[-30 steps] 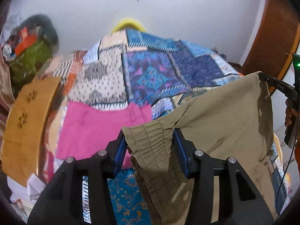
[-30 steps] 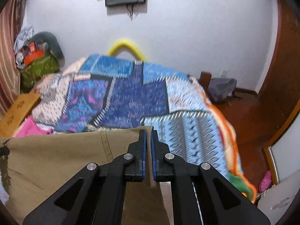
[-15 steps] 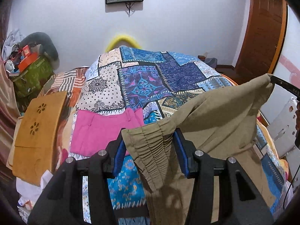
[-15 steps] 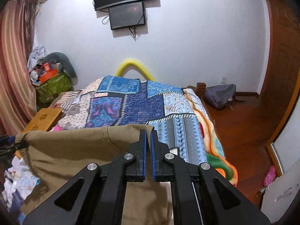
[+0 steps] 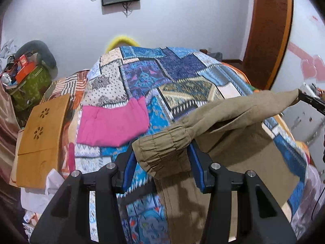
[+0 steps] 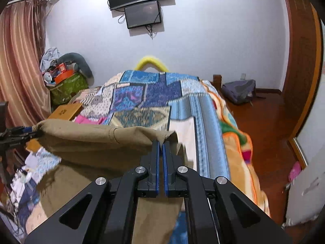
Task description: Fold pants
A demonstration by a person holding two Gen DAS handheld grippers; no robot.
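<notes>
Two grippers suspend khaki pants (image 5: 233, 122) above the quilted bed (image 5: 162, 77): left gripper (image 5: 162, 158) clamps the gathered waistband, right gripper (image 6: 161, 144) fingers pinched tight on the opposite edge.

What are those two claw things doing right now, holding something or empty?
Left gripper: closed on the gathered waistband of the khaki pants.
Right gripper: shut tight on the other end of the same pants.
</notes>
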